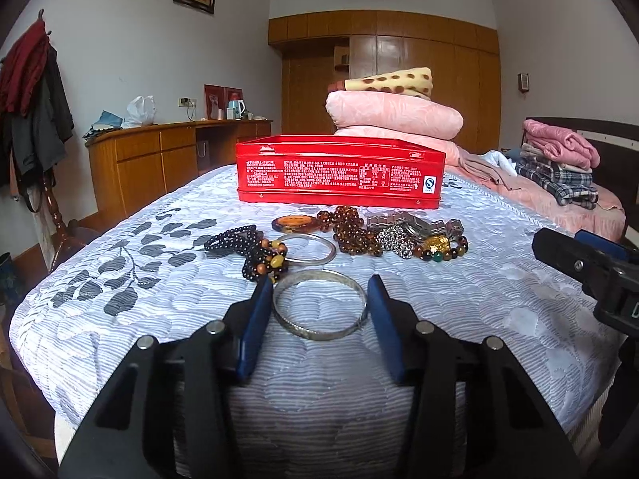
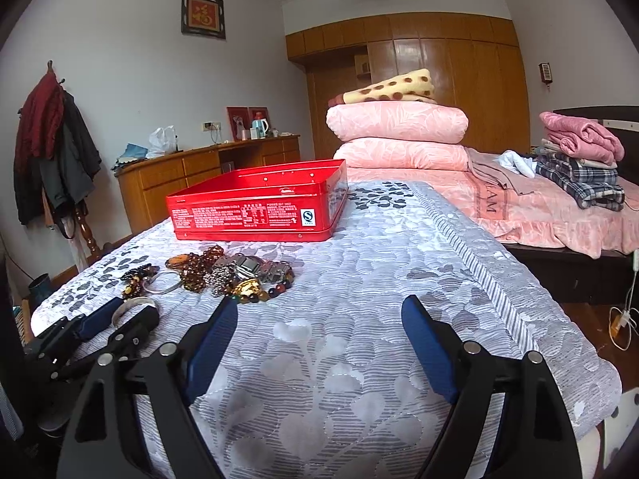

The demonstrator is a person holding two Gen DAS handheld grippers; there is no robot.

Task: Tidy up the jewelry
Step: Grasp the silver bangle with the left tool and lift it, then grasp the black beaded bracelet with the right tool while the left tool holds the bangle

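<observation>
The left gripper point(image 1: 319, 299) sits low on the quilt point(image 1: 439, 299) with a silver bangle point(image 1: 319, 305) lying flat between its blue fingers point(image 1: 255, 319). The left one is right at the bangle's rim; on the right a thin gap shows, so the fingers bracket it and I cannot see them pressing on it.

Taking the red tin point(image 1: 339, 175) as the mark: it stands open on the quilt, and the jewelry lies just in front of it. Straight before its front wall are an amber oval piece point(image 1: 294, 223) and a heap of brown beads point(image 1: 353, 231). Toward its right front corner lie a metal link band point(image 1: 419, 225) and a string of mixed coloured beads point(image 1: 443, 251). Toward its left front lie dark beads point(image 1: 247, 243), touching a second silver bangle point(image 1: 309, 249). The bracketed bangle is the piece farthest from the tin.

The right gripper point(image 2: 319, 319) hovers over bare quilt, in front of the tin and off to its right, fingers wide apart with nothing between them.
</observation>
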